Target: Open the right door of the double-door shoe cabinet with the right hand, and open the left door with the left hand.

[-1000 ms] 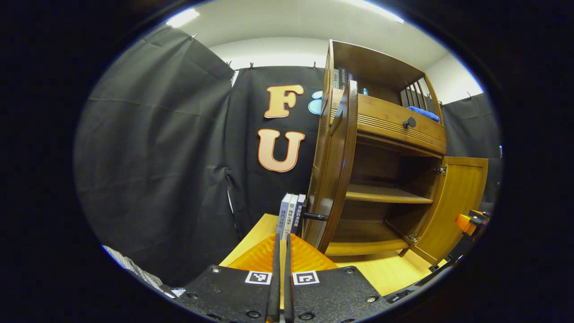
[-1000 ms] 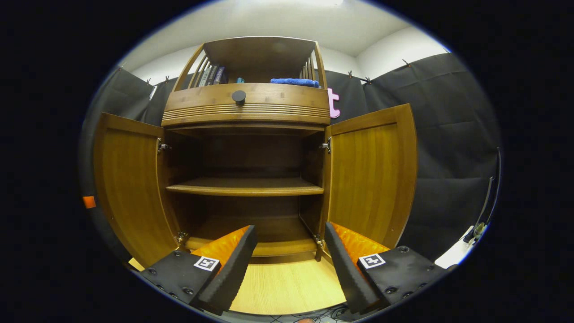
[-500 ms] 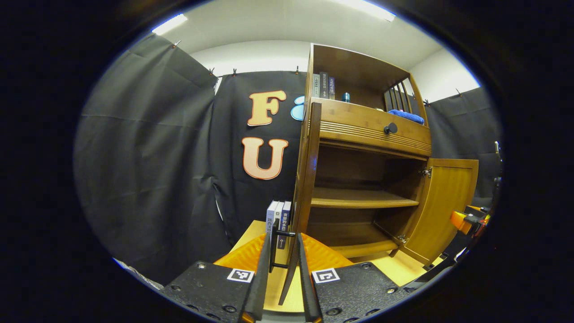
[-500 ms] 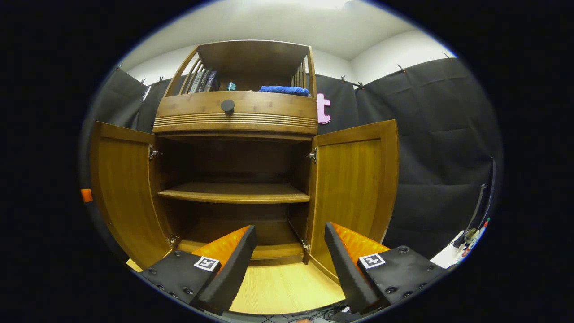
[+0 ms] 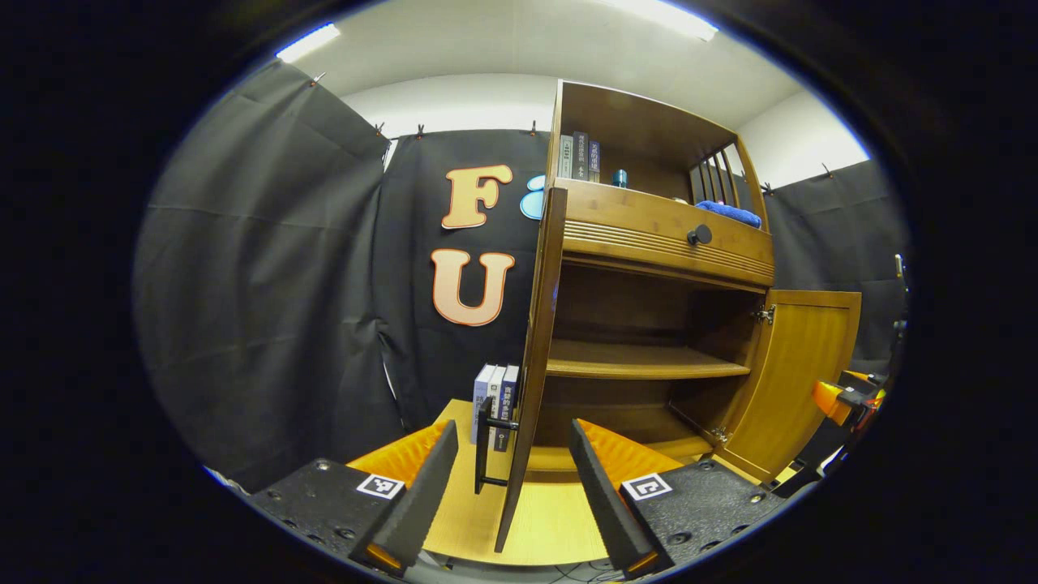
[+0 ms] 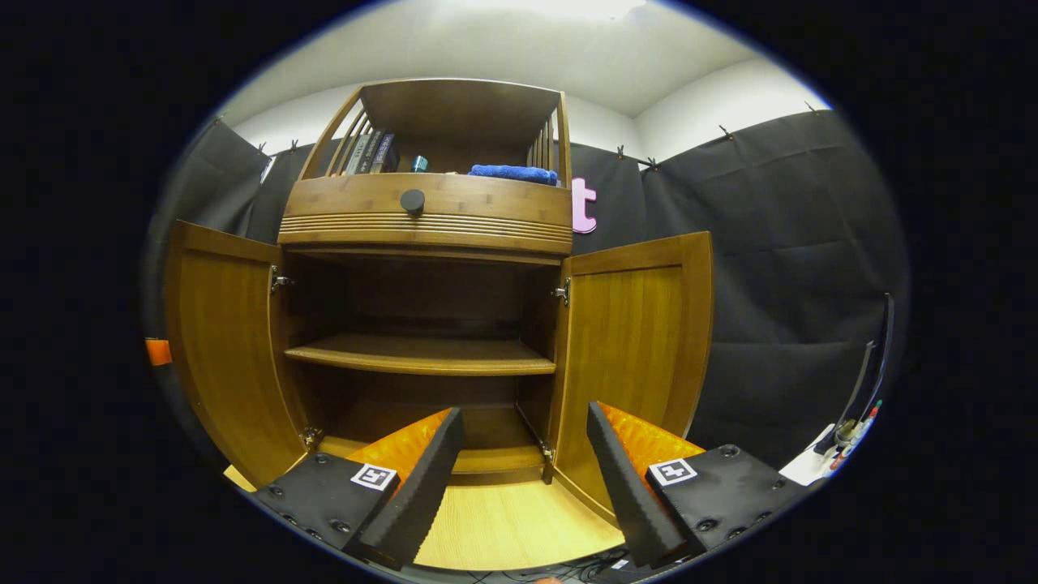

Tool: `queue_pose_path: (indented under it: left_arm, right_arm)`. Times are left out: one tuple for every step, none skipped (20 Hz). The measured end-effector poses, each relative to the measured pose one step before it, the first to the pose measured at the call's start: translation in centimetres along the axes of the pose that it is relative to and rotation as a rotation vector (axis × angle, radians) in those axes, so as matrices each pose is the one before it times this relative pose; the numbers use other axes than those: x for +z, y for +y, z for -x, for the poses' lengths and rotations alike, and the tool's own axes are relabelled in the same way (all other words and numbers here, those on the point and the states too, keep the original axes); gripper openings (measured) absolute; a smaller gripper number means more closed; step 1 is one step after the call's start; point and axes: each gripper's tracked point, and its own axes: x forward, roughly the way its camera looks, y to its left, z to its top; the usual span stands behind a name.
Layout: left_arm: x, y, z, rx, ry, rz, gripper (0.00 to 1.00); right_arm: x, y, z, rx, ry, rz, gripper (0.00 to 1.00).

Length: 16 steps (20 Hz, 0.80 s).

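Note:
The wooden shoe cabinet [image 6: 426, 215] stands with both doors swung out. In the right gripper view the left door [image 6: 219, 341] and the right door [image 6: 636, 349] flank two bare shelves [image 6: 422, 355]. My right gripper [image 6: 523, 478] is open, low in front of the cabinet and touching nothing. In the left gripper view the left door [image 5: 531, 349] shows edge-on, its black bar handle [image 5: 484, 446] on the outer face. My left gripper [image 5: 507, 487] is open, its fingers spread either side of the door's lower edge without pressing on it. The right door [image 5: 803, 373] hangs open farther off.
Several books [image 5: 493, 401] stand on the light wooden tabletop [image 6: 503, 527] left of the cabinet. A drawer with a black knob [image 6: 412, 201] sits above the doors; books [image 6: 369, 152] and a blue cloth [image 6: 511, 172] lie on the top shelf. Pens and cables [image 6: 851, 426] lie at the right.
My left gripper has gone from shut to wide open, letting go of the left door's handle and drawing back. The right gripper has backed off slightly, still open.

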Motion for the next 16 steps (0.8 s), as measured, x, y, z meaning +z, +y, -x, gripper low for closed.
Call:
queue_pose_path:
  left_arm:
    - [-0.022,0.053,0.011,0.00226,-0.00166,-0.00457,0.83]
    - [0.049,0.037,-0.009,0.00337,-0.00202,-0.00281,0.79]
    - [0.098,0.063,-0.029,0.00197,-0.00296,-0.00109,0.79]
    - [0.07,-0.101,-0.023,-0.00134,-0.00225,0.00107,0.81]
    - [-0.099,0.065,0.016,0.00162,-0.00127,0.00151,0.82]
    - [0.183,-0.007,0.139,0.00256,-0.00215,0.00139,0.84]
    - [-0.02,-0.013,0.093,0.00186,-0.0018,0.00093,0.86]
    - [0.065,0.043,-0.02,0.00242,-0.00165,-0.00124,0.88]
    - [-0.003,-0.009,0.071,0.00072,-0.00118,-0.00189,0.89]
    - [0.003,-0.01,0.082,0.00079,0.00058,-0.00298,0.9]
    - [-0.05,0.02,0.07,0.00192,0.00032,-0.00232,0.92]
    - [-0.047,0.005,0.006,0.00208,0.00046,-0.00116,0.92]
    - [-0.001,0.036,0.05,0.00044,0.00054,0.00004,0.92]
    - [0.03,0.026,-0.029,0.00114,0.00063,0.00013,0.92]
    - [0.001,-0.02,0.081,0.00168,-0.00055,-0.00042,0.92]
    - [0.016,0.044,0.015,0.00177,-0.00027,-0.00065,0.92]
  right_arm:
    - [-0.082,0.079,-0.063,0.00033,0.00151,0.00008,0.98]
    - [-0.038,0.04,-0.058,0.0013,0.00006,-0.00036,0.94]
    - [0.057,0.003,0.031,0.00035,-0.00039,0.00041,0.94]
    - [0.038,0.059,0.065,0.00083,-0.00102,0.0005,0.94]
    - [0.027,0.047,0.02,0.00213,-0.00081,0.00089,0.94]
    - [-0.063,0.053,0.047,0.00123,-0.00011,0.00168,0.98]
    - [0.011,0.058,-0.045,0.00106,0.00012,0.00136,0.98]
    - [0.004,-0.005,0.029,0.0011,0.0014,0.00005,0.98]
    - [-0.069,-0.052,0.044,0.00062,0.00175,-0.00064,0.98]
    - [-0.063,-0.025,0.062,0.00081,0.00179,-0.00128,0.96]
    - [-0.023,0.025,-0.021,0.00026,0.00187,-0.00125,0.94]
    - [-0.003,-0.043,0.088,0.00056,-0.00019,-0.00089,0.96]
    - [-0.022,-0.021,0.059,0.00049,-0.0009,-0.00004,0.98]
    - [0.018,-0.053,0.042,-0.00118,-0.00061,0.0003,1.0]
    - [-0.049,-0.059,0.073,-0.00024,-0.00081,0.00014,0.98]
    - [0.072,-0.026,0.112,-0.00052,-0.00017,-0.00023,0.98]
